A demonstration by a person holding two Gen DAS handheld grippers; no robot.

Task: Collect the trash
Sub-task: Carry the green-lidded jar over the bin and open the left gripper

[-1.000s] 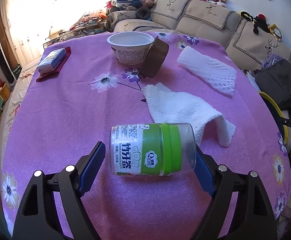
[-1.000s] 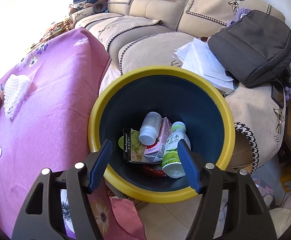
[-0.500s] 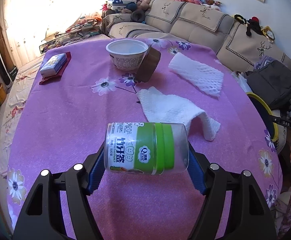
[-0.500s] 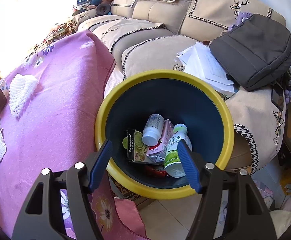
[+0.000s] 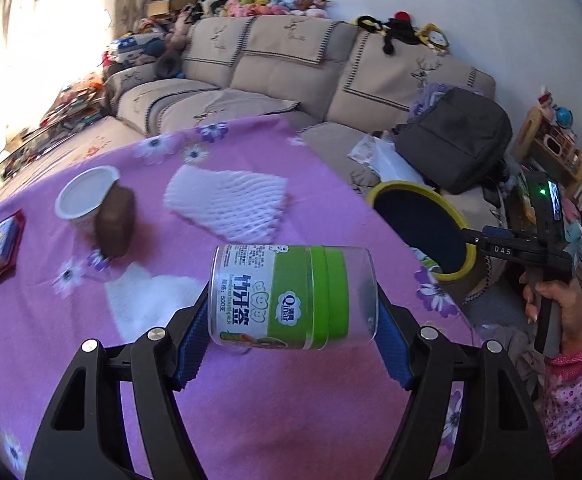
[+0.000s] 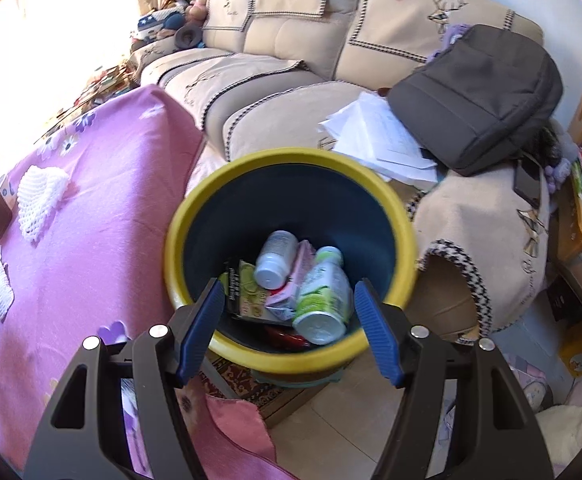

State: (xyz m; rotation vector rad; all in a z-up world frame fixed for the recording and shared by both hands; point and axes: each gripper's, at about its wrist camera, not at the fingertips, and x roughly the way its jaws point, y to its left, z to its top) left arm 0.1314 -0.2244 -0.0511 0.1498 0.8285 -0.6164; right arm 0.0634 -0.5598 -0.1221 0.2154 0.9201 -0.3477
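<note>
Above the purple table, the left gripper [image 5: 293,332] clamps a clear jar [image 5: 291,297] end to end — likely light, stiff, slippery plastic, so this lengthwise hold suits it. Over the bin [image 6: 405,240], the right gripper [image 6: 289,326] hangs open — empty.

Ahead of my left tongs, the purple flowered tablecloth [image 5: 291,420] carries a white cup [image 5: 85,198], brown lid [image 5: 115,226], foam net [image 5: 227,204], tissue [image 5: 151,300] and small packet [image 5: 3,238].

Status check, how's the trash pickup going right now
Left tongs shut on jar, lifted off the table. Right tongs open, empty, over bin. Nothing between jar and bin.
</note>
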